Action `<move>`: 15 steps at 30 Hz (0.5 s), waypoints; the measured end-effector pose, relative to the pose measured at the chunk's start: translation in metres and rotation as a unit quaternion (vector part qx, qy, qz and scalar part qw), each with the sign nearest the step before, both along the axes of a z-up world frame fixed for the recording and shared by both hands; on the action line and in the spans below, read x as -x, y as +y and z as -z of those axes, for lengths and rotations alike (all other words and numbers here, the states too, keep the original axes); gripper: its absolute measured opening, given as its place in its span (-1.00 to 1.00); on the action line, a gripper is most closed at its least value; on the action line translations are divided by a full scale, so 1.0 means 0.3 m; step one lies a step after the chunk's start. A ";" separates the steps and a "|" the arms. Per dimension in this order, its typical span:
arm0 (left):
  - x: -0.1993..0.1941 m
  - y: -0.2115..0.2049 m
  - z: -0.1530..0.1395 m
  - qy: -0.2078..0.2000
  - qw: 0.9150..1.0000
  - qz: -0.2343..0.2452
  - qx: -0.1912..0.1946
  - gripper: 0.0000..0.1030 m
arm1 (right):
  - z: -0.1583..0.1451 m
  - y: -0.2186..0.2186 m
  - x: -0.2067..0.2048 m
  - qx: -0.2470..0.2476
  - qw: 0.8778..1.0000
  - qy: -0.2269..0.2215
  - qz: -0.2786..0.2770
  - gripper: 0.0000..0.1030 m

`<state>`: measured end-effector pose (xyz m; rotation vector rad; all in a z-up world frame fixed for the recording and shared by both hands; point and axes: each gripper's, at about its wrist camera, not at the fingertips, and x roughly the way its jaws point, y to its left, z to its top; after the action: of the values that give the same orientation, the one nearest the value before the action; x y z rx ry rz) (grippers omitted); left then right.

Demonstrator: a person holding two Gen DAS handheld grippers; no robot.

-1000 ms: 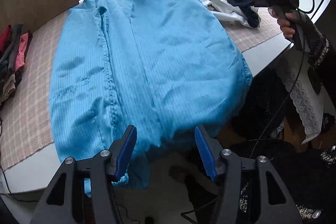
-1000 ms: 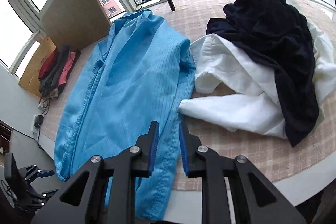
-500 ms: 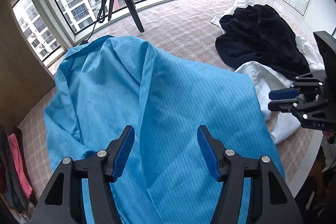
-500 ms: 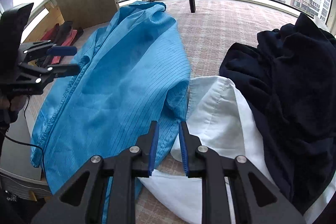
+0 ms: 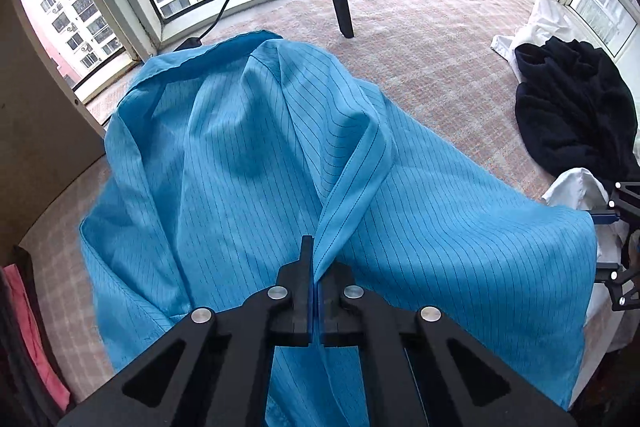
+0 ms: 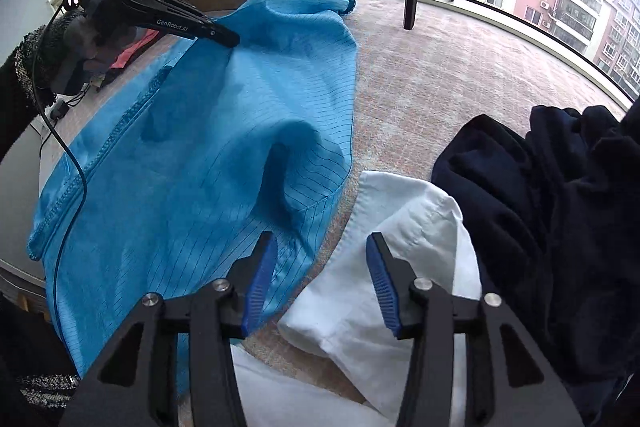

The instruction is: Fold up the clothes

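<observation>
The left gripper (image 5: 316, 291) has just snapped together, pinching a raised ridge of the pinstriped sky-blue work shirt (image 5: 248, 163) spread lengthwise on the woven mat (image 5: 432, 39). The right gripper (image 6: 320, 279), jaws just spread (nothing between them), hovers over the shirt's near edge, beside a crumpled white garment (image 6: 392, 227) and dark navy garment (image 6: 560, 195) crowding that side.

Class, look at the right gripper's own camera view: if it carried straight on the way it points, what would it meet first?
Probably the white shirt, near its edge beside the blue coat. The open right gripper points down at that spot, though depth is hard to judge.
</observation>
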<state>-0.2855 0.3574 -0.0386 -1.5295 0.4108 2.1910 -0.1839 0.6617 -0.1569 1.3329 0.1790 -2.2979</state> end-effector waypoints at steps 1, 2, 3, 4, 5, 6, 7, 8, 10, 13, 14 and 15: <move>0.002 -0.004 0.000 -0.002 1.000 0.003 -0.002 -0.99 | 0.004 -0.016 0.007 -0.002 1.000 0.003 -0.009 -0.11; 0.004 -0.001 0.001 -0.005 1.000 0.005 -0.002 -0.99 | 0.005 -0.035 0.014 -0.005 1.000 0.009 -0.020 -0.11; 0.005 0.005 0.003 -0.007 1.000 0.009 -0.004 -0.99 | 0.009 -0.056 0.021 -0.014 0.999 0.015 -0.029 -0.11; 0.006 0.011 0.005 -0.010 1.000 0.012 -0.007 -0.98 | 0.015 -0.078 0.030 -0.031 0.999 0.025 -0.037 -0.11; 0.007 0.018 0.007 -0.013 1.000 0.016 -0.010 -0.93 | 0.026 -0.098 0.041 -0.050 0.997 0.031 -0.042 -0.11; 0.008 0.024 0.008 -0.015 1.000 0.020 -0.013 -0.92 | 0.043 -0.115 0.055 -0.073 0.996 0.033 -0.044 -0.11; 0.009 0.030 0.010 -0.018 0.999 0.023 -0.017 -0.92 | 0.062 -0.128 0.070 -0.093 0.994 0.032 -0.044 -0.11; 0.009 0.032 0.012 -0.023 0.999 0.025 -0.020 -0.93 | 0.072 -0.125 0.080 -0.101 0.994 0.029 -0.039 -0.12; 0.004 0.014 0.009 -0.048 0.996 0.026 -0.063 -0.98 | 0.061 -0.091 0.082 -0.092 0.995 0.033 -0.021 -0.96; -0.022 -0.007 0.043 -0.092 0.990 0.038 -0.097 -0.96 | 0.031 -0.017 0.074 -0.063 0.997 0.043 0.016 -0.94; -0.036 -0.005 0.054 -0.094 0.991 0.053 -0.082 -0.97 | 0.028 0.006 0.070 -0.063 0.997 0.042 0.028 -0.95; -0.050 -0.003 0.065 -0.096 0.991 0.067 -0.066 -0.93 | 0.025 0.029 0.066 -0.063 0.996 0.041 0.039 -0.95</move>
<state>-0.2705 0.3564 -0.0581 -1.5733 0.2909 1.9101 -0.2038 0.6704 -0.1642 1.3290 0.3099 -2.4439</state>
